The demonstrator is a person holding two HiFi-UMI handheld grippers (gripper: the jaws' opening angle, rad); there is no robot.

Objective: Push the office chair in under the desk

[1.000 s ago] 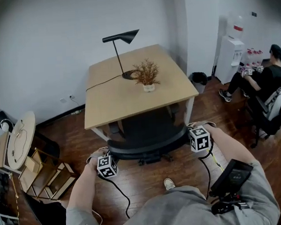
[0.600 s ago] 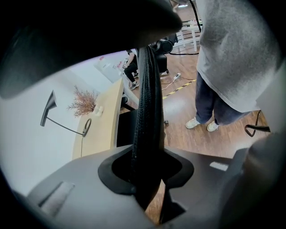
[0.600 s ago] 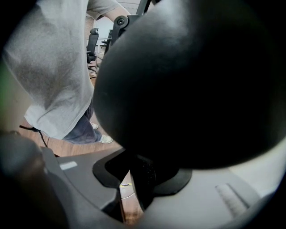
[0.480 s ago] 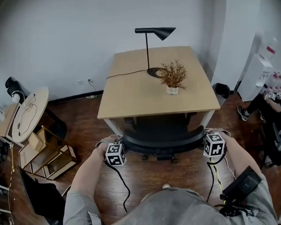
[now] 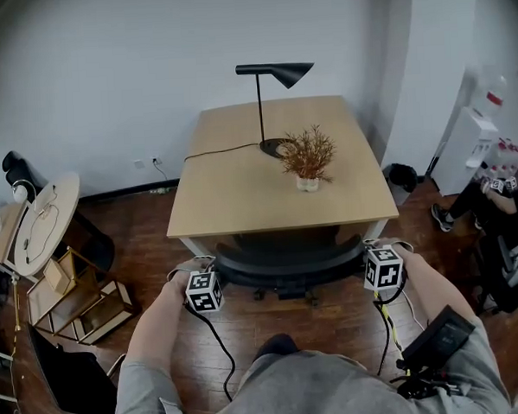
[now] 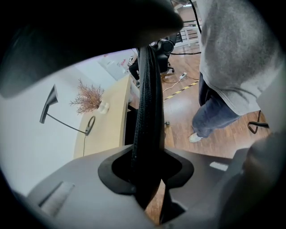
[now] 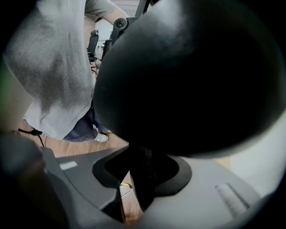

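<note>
Black chair (image 5: 284,263) sits mid-frame, its seat already beneath the desk (image 5: 241,203), left gripper (image 6: 145,167) and right gripper (image 7: 143,172) each clamped partway shut on an end of its back; the push looks near its end, wanting one even forward shove

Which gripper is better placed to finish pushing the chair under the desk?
Neither clearly: left gripper and right gripper each clamp an end of the chair back, about level at the desk edge. Push with both.
</note>
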